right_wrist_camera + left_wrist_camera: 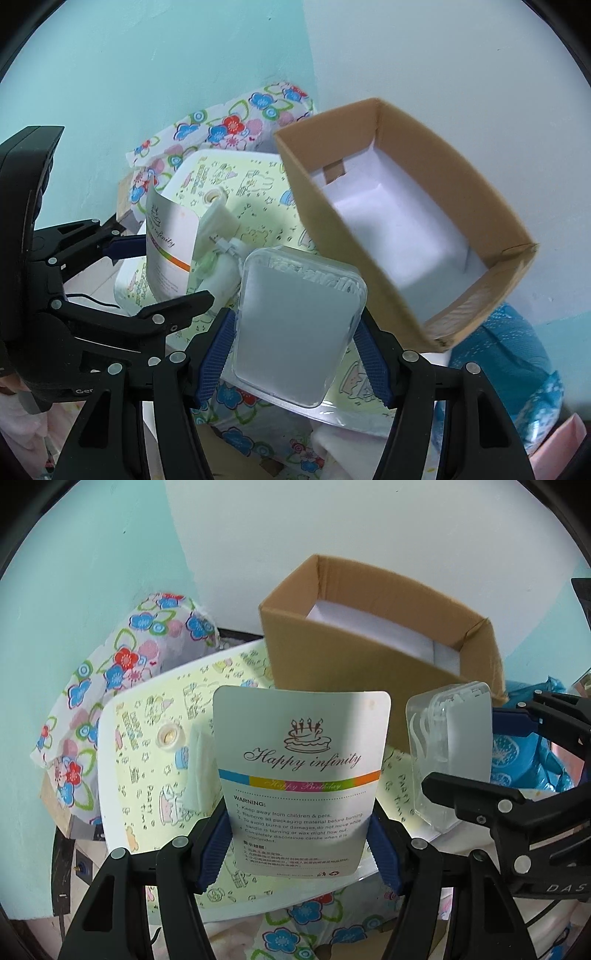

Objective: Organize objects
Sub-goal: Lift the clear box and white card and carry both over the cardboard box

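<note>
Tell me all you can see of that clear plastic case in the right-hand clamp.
The plastic case is a flat, rounded-corner box, frosted on its broad face and clear at the edges, with thin white pieces inside near its top. The right gripper pinches its lower sides between blue pads, holding it upright above the patterned tray, beside the cardboard box.

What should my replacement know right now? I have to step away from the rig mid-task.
Left claw: shut on the candle card, held upright above the paper plate.
Right claw: shut on the clear plastic case, also lifted.
Cardboard box: open and tilted, just behind both claws; only its white lining shows, so nothing looks packed yet.
Floral cloth and a blue bag lie around the plate.
Done: both items picked up.
Left: probably drop the card and the case into the box, then deal with the remaining clutter.
</note>
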